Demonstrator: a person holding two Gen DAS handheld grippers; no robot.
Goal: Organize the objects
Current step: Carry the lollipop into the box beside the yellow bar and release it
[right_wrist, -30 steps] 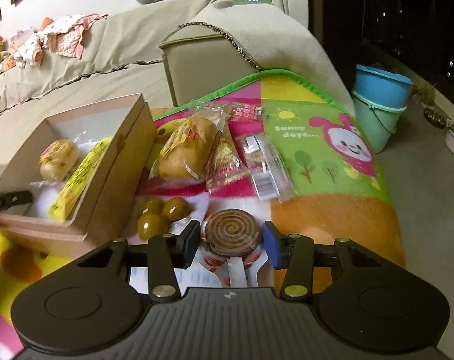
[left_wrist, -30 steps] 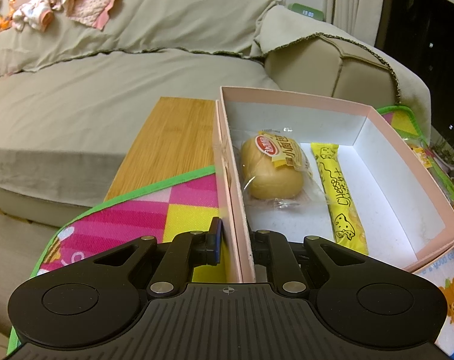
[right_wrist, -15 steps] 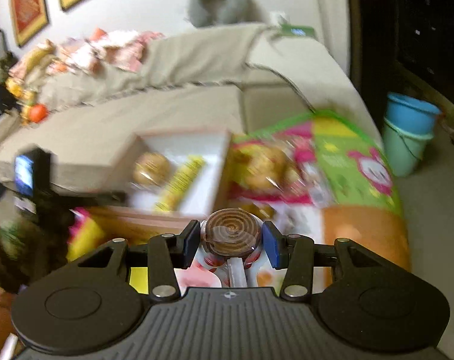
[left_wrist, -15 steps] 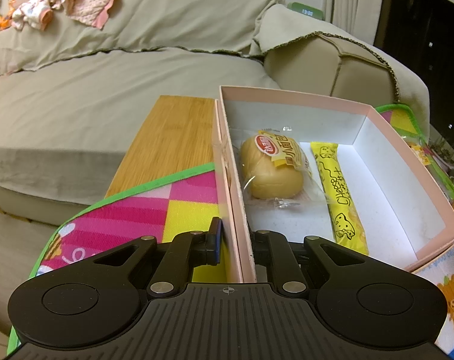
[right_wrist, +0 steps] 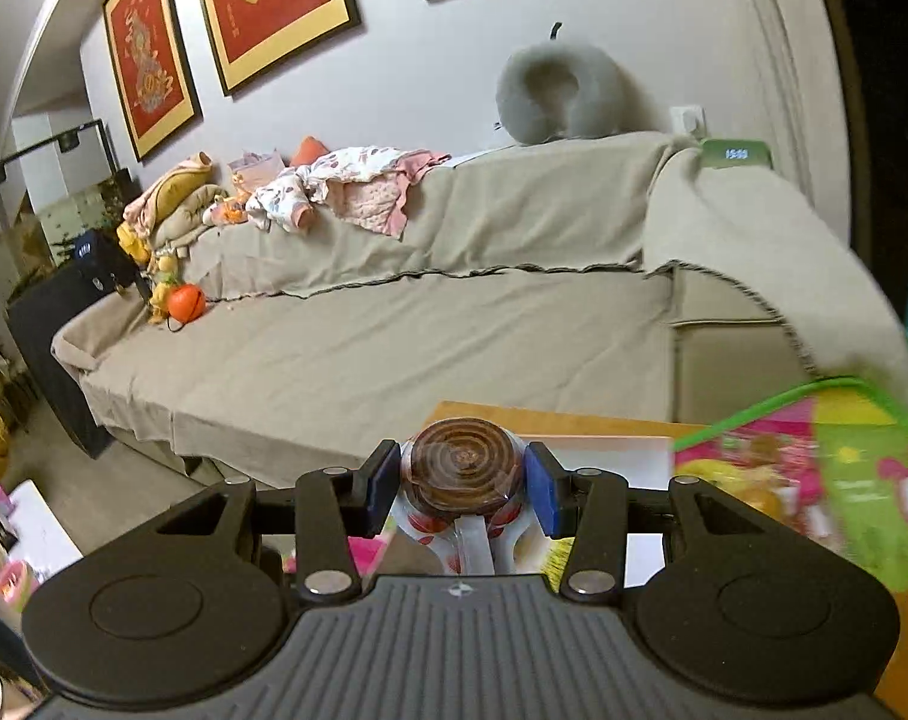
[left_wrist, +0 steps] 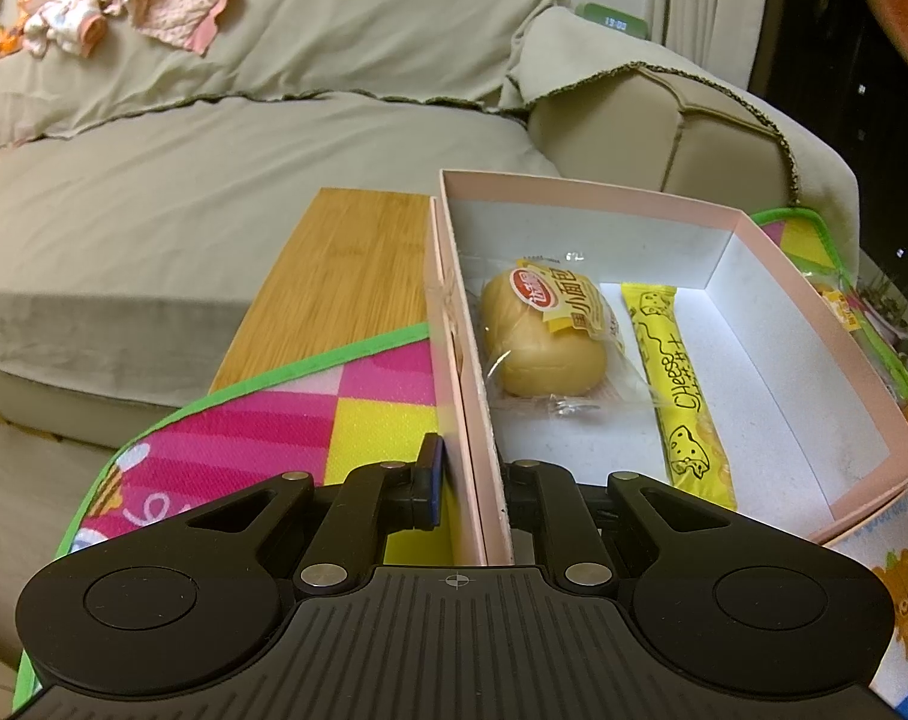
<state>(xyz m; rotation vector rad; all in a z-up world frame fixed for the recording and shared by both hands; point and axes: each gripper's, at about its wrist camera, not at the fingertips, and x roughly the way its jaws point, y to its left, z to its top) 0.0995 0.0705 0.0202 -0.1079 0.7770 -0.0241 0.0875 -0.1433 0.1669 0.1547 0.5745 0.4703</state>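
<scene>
My left gripper (left_wrist: 472,492) is shut on the near left wall of a pink box (left_wrist: 454,324) with a white inside. In the box lie a wrapped yellow bun (left_wrist: 541,336) and a yellow cheese stick packet (left_wrist: 676,384). My right gripper (right_wrist: 463,489) is shut on a brown spiral lollipop (right_wrist: 463,468) in a clear wrapper and holds it up in the air. The lollipop's white stick (right_wrist: 472,546) points back toward me. Below it in the right wrist view, only a white strip of the box (right_wrist: 604,450) shows.
The box stands on a colourful play mat (left_wrist: 286,432) over a wooden table (left_wrist: 346,276). A beige covered sofa (right_wrist: 454,348) stands behind, with clothes (right_wrist: 346,186) and a grey neck pillow (right_wrist: 550,93) on its back. Blurred snack packets (right_wrist: 748,474) lie on the mat at right.
My right gripper has lifted the lollipop off the mat and swung left and up, now facing the sofa. My left gripper has stayed clamped on the box wall.
</scene>
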